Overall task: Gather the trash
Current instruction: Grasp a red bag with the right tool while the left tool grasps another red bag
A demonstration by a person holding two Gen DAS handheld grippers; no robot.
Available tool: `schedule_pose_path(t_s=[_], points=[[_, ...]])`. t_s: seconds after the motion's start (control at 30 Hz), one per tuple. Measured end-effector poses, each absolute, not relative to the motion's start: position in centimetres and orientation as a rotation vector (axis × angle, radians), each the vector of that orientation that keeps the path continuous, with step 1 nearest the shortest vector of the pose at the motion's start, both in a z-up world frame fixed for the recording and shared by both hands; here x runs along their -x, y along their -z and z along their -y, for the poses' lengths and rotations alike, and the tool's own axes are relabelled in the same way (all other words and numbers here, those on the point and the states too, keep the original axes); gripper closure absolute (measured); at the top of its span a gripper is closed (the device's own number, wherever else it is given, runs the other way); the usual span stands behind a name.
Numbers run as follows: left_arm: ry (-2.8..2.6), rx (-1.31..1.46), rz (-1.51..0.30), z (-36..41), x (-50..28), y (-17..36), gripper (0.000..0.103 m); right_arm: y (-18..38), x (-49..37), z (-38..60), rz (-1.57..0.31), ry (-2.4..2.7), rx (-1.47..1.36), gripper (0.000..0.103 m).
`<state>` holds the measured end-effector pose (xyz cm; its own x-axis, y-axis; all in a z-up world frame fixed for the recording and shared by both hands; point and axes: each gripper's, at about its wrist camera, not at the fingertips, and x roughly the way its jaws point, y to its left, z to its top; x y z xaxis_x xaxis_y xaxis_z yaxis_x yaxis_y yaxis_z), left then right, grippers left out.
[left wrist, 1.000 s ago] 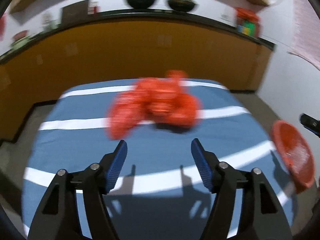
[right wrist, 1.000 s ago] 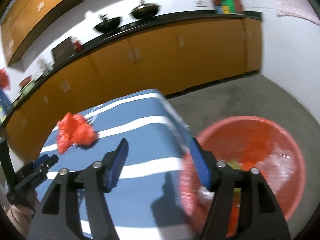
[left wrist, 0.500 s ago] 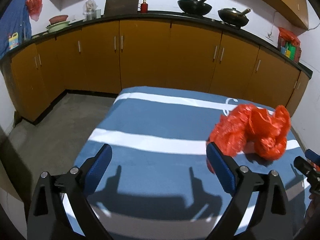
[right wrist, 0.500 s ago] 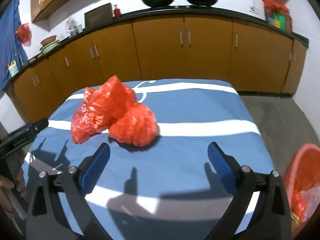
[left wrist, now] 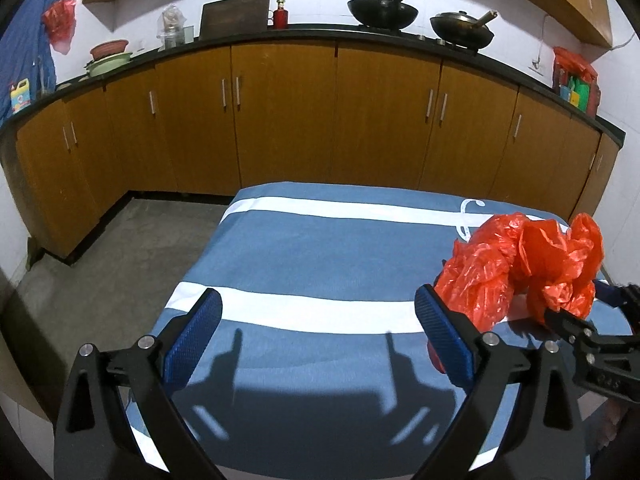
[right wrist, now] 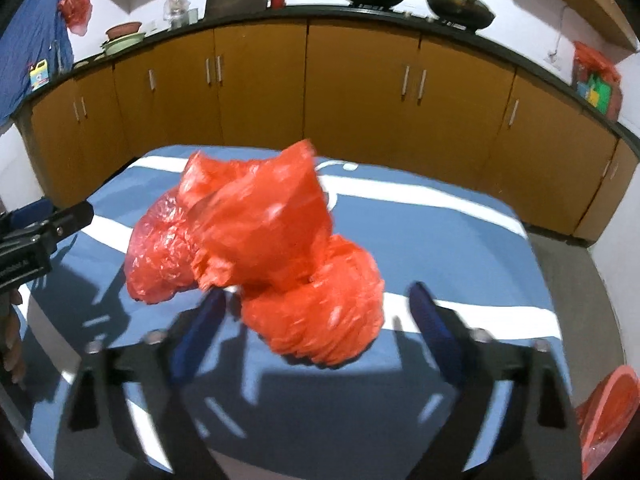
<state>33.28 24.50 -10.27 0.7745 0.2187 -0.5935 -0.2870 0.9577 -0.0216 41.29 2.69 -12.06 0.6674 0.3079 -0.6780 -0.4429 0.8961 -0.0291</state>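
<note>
A crumpled red plastic bag (right wrist: 260, 248) lies on the blue table with white stripes (right wrist: 440, 232). My right gripper (right wrist: 316, 320) is open, its blue pads on either side of the bag's near lobe, close in front of it. In the left wrist view the bag (left wrist: 524, 264) sits at the right, just beyond my right pad. My left gripper (left wrist: 318, 340) is open and empty over the table's (left wrist: 320, 260) near left part. The right gripper also shows in the left wrist view (left wrist: 592, 320), against the bag.
A red bin (right wrist: 604, 412) with trash stands on the floor at the table's right. Brown cabinets (left wrist: 280, 120) under a dark counter with woks (left wrist: 380, 12) run behind the table. Concrete floor (left wrist: 120, 264) lies to the left.
My right gripper has swung from the red bin toward the bag and closed in on it. My left gripper has turned left, so the bag has shifted to its right edge.
</note>
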Motion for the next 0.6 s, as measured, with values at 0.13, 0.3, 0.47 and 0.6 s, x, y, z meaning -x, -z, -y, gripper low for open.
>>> schedule_pose_path(t_s=[0.13,0.3,0.47,0.6], points=[[-0.265,0.106,-0.627,-24.0,-33.5,10.1,0.007,12.2,-41.7,-2.3,-0.741,-0.440,0.172,0.046],[-0.212,0.100,-0.633,-22.5,-34.2,10.1,0.007,12.2,-41.3,-0.7,-0.743,-0.425,0.141,0.050],[-0.146,0.073,-0.640,-19.9,-35.6,9.9,0.004,12.1,-40.7,2.6,-0.743,-0.361,0.082,0.051],[-0.088,0.025,-0.656,-17.3,-37.2,10.1,0.003,12.2,-40.2,6.3,-0.755,-0.296,0.022,0.051]])
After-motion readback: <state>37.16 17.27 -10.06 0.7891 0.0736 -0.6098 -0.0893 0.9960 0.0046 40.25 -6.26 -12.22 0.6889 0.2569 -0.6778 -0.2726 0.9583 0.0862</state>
